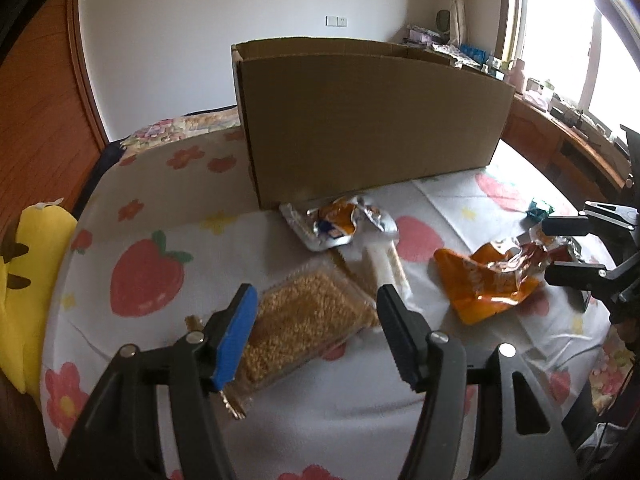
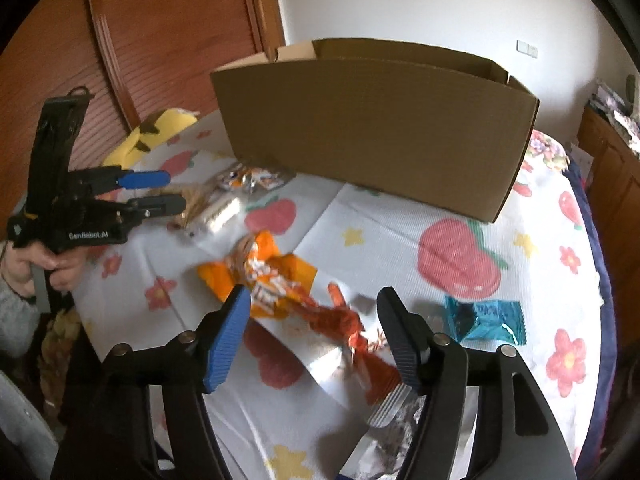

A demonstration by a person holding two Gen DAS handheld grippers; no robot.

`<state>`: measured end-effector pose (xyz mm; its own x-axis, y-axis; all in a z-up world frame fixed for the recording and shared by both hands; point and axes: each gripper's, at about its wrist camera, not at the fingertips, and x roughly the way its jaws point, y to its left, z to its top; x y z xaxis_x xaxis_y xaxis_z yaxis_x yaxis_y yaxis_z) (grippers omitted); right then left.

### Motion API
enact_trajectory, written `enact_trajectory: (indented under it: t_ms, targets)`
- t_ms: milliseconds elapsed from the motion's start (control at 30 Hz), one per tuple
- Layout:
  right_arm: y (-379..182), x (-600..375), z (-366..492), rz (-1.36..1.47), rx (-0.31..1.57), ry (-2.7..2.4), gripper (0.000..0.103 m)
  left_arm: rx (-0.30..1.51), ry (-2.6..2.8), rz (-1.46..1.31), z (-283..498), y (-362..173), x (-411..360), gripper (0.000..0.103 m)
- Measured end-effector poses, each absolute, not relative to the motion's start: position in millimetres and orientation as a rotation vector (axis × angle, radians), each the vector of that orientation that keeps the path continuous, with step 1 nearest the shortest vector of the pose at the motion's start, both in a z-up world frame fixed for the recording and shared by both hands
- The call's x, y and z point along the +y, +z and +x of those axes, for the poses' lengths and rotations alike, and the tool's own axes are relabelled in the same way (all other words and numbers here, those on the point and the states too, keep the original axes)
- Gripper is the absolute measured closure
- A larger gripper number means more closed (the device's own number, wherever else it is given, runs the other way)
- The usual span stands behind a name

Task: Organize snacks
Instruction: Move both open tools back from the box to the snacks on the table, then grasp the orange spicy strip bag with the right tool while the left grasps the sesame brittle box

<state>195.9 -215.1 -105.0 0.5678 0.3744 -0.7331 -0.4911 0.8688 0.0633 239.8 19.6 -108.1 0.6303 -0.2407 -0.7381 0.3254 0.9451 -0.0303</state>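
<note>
An open cardboard box (image 1: 368,120) stands at the back of the bed; it also shows in the right wrist view (image 2: 376,128). My left gripper (image 1: 314,304) is open, its fingers on either side of a clear pack of golden grain bars (image 1: 308,320). Beyond it lie a white wrapped bar (image 1: 380,260) and a torn silver-orange wrapper (image 1: 340,222). My right gripper (image 2: 314,306) is open and empty just above a crumpled orange snack bag (image 2: 276,276). The same bag (image 1: 488,280) shows in the left wrist view, with the right gripper (image 1: 560,248) by it.
A teal snack packet (image 2: 484,316) lies right of the orange bag. A yellow plush (image 1: 24,280) sits at the bed's left edge. The strawberry-print sheet (image 1: 148,276) covers the bed. A wooden wardrobe (image 2: 160,40) stands behind. A cluttered desk (image 1: 560,112) is under the window.
</note>
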Motion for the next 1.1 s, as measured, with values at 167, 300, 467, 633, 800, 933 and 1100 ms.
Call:
enact_trajectory:
  t_ms: [167, 300, 467, 633, 800, 933, 1100]
  targets:
    - [-112.6, -211.5, 190.2, -0.207, 0.838, 0.503, 0.035, 0.818, -0.321, 0.133, 235.4, -109.8, 21.3, 0.039]
    - [-117.2, -207.6, 187.3, -0.258, 0.84, 0.497, 0.034, 0.812, -0.323, 0.155, 233.7, -110.5, 20.1, 0.038]
    - [-119.0, -205.5, 193.8, -0.268, 0.839, 0.487, 0.034, 0.808, -0.324, 0.172, 233.5, -110.7, 18.4, 0.037]
    - [-126.5, -204.4, 205.3, -0.287, 0.848, 0.462, 0.033, 0.809, -0.326, 0.171, 233.9, -110.5, 18.6, 0.036]
    - [-131.1, -205.0, 209.9, -0.29, 0.852, 0.46, 0.032, 0.811, -0.332, 0.168, 235.2, -110.2, 19.1, 0.035]
    - [-133.8, -209.3, 214.7, -0.253, 0.871, 0.469, 0.026, 0.807, -0.332, 0.19, 238.0, -105.1, 21.2, 0.035]
    - [-133.8, -210.4, 214.5, -0.25, 0.872, 0.468, 0.025, 0.834, -0.354, 0.255, 243.1, -103.9, 23.8, 0.035]
